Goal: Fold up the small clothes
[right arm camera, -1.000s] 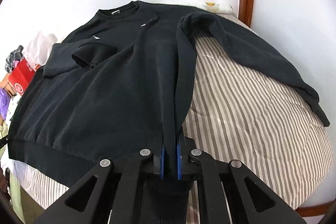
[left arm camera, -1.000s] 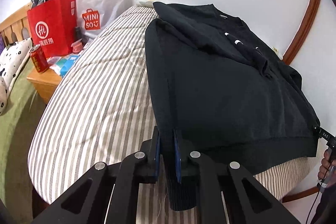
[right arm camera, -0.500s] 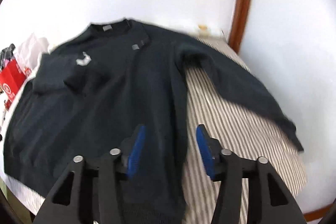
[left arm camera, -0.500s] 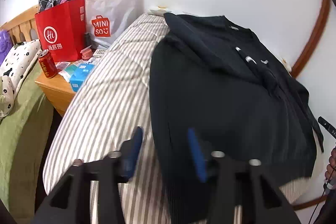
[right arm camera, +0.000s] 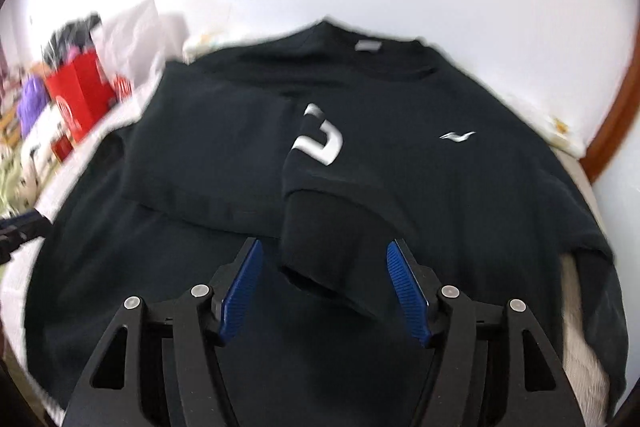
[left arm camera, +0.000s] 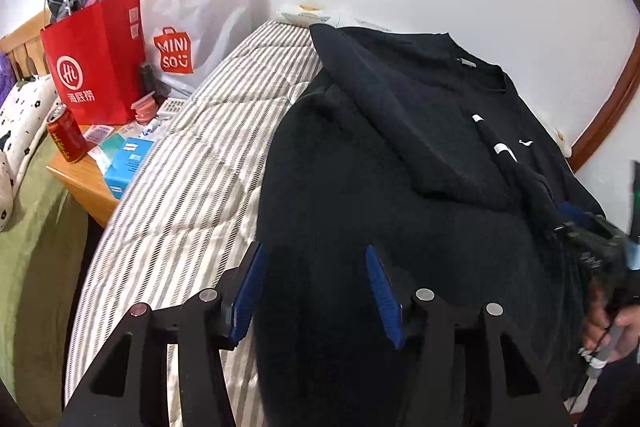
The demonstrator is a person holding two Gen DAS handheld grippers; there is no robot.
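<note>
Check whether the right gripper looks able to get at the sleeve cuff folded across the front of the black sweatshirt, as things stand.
Probably yes. The right gripper hangs just above the sleeve cuff, its jaws opening with the cuff lying between and below them, untouched. Nothing covers the cuff on the black sweatshirt, so the way looks free.

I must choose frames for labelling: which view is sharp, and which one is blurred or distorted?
Left wrist view: sharp, the MINISO bag readable, the fisheye bending the striped bed. Right wrist view: motion-blurred, the black sweatshirt edges and red bag smeared.
</note>
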